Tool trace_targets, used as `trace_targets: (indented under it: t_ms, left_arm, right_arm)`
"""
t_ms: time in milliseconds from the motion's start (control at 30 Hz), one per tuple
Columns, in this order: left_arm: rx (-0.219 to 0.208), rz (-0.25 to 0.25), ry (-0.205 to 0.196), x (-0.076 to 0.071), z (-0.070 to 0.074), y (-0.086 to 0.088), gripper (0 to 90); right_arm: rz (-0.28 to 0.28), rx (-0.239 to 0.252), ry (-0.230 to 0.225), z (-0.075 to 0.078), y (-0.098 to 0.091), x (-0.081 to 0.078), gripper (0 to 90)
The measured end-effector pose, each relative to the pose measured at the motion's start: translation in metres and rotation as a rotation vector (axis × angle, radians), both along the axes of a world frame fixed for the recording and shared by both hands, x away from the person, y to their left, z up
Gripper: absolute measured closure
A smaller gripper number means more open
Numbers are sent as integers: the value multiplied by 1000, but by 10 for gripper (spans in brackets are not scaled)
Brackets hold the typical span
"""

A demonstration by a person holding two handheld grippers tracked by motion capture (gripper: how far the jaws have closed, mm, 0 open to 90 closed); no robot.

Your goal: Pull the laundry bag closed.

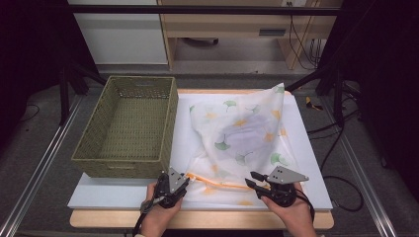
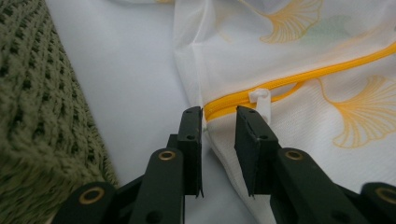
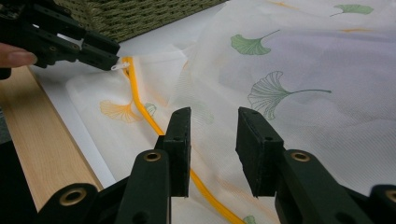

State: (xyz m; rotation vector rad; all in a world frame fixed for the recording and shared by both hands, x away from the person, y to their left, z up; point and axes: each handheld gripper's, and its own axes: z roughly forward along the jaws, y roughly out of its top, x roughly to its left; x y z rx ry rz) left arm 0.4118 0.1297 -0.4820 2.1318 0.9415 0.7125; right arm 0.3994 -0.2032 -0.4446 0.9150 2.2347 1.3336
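**A:** Looking down from the high view first: I have a white mesh laundry bag point(image 1: 242, 143) printed with green and orange ginkgo leaves spread on the white board point(image 1: 316, 163) of the table, its orange zipper point(image 1: 220, 184) along the near edge. To its left stands a green woven basket point(image 1: 129, 126), and as far as I can see its bottom is bare. My left gripper point(image 1: 186, 181) sits at the zipper's left end, my right gripper point(image 1: 251, 180) near its right end.

**B:** And the jaws?

**A:** From up here too small to judge. In the left gripper view, the left gripper point(image 2: 218, 122) has a narrow gap, and the end of the zipper point(image 2: 299, 79) and the bag's corner sit just in front of it. The white pull tab point(image 2: 260, 100) lies against the tip of the right-hand jaw, but I see no pad pressing on it. The basket point(image 2: 32, 116) wall runs along the left.

**B:** Does the right gripper view add anything?

**A:** Yes. My right gripper point(image 3: 214, 135) stands part open over the bag point(image 3: 303, 93), the zipper point(image 3: 154, 123) passing under its left jaw, nothing pinched. Farther off it shows the left gripper point(image 3: 109, 53) from the side, its tip right at the pull tab point(image 3: 119, 66), and a fingertip of my left hand point(image 3: 16, 55). It also shows the pale wooden table edge point(image 3: 42, 149) and that the mesh is see-through.

**B:** Anything inside the bag?

**A:** A faint greyish patch shows through it; I cannot tell what it is.
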Motion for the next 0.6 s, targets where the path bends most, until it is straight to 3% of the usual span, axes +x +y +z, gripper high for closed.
trace_targets:
  t_ms: [133,300,333,600]
  left_arm:
    - [-39,21,2,4,-3,2,653]
    - [-72,4,47,8,-7,2,574]
    - [-75,5,39,8,-7,2,564]
    - [-138,-22,60,14,-11,3,575]
  right_arm:
    - [11,-4,4,-1,3,0,653]
    - [18,-7,8,-1,4,0,638]
    - [17,-8,7,-1,4,-1,636]
    - [13,2,10,-1,2,0,615]
